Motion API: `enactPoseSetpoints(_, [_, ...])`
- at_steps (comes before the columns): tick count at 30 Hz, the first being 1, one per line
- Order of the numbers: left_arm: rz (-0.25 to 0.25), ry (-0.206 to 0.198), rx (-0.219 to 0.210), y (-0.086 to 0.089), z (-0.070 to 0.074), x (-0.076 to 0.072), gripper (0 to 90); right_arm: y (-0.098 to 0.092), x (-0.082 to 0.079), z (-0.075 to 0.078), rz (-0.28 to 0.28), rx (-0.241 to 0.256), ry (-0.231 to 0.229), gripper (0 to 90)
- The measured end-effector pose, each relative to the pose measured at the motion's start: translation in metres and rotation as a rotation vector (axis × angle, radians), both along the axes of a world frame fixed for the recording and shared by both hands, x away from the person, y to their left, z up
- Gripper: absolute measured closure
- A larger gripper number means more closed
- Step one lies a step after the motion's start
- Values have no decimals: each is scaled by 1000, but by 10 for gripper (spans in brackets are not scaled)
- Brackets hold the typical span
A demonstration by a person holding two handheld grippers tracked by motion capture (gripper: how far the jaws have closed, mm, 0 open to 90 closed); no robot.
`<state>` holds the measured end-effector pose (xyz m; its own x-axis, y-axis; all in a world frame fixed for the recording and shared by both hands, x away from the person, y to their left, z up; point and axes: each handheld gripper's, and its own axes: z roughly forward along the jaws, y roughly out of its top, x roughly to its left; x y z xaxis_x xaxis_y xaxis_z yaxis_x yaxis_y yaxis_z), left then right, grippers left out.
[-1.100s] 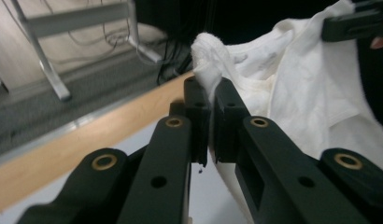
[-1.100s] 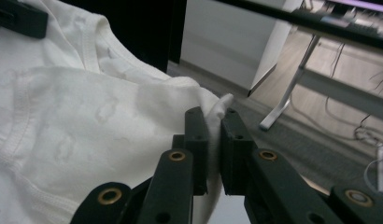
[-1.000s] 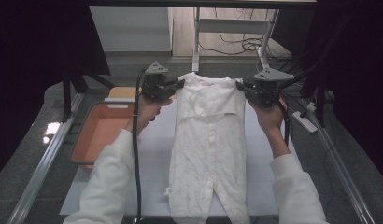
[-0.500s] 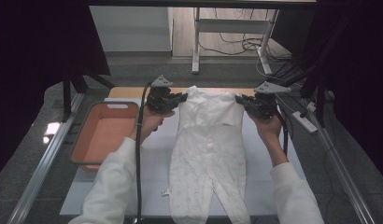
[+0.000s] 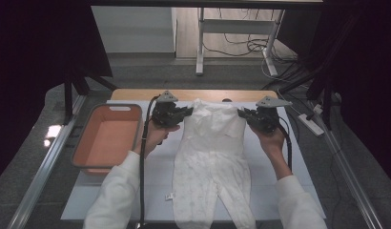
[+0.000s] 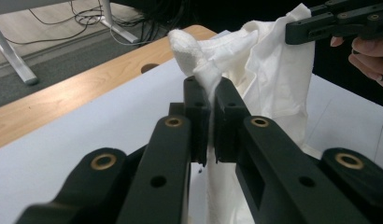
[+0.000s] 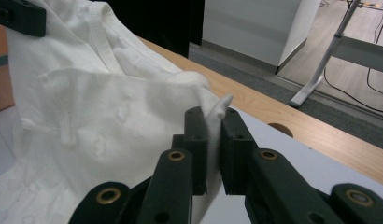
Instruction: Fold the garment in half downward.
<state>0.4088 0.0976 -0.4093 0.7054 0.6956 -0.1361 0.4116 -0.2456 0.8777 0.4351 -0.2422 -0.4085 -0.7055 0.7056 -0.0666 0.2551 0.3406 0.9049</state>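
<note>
Your left gripper [image 5: 188,112] has its jaws pressed together on a bunched corner of the white baby romper [image 5: 212,162], the cloth squeezed up between the pads and poking out past the jaw tips, as the left gripper view [image 6: 209,109] shows. Your right gripper [image 5: 241,113] is clamped the same way on the opposite shoulder, a small peak of fabric standing just above its closed jaws in the right gripper view [image 7: 213,135]. Between your two grippers the top of the romper is lifted and stretched; below them, toward you, the body and both legs lie flat on the white table sheet [image 5: 293,186]. Out beyond your left gripper, well apart from the cloth, sits the orange tray [image 5: 108,138]. Ahead of both grippers runs the wooden table edge [image 5: 136,94].
</note>
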Motion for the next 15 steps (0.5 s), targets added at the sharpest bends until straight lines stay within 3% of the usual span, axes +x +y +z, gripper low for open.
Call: enactPoseSetpoints(15, [-4,27,-21,2,-18,-5,852,2,-2,-14,5,-19,26,824])
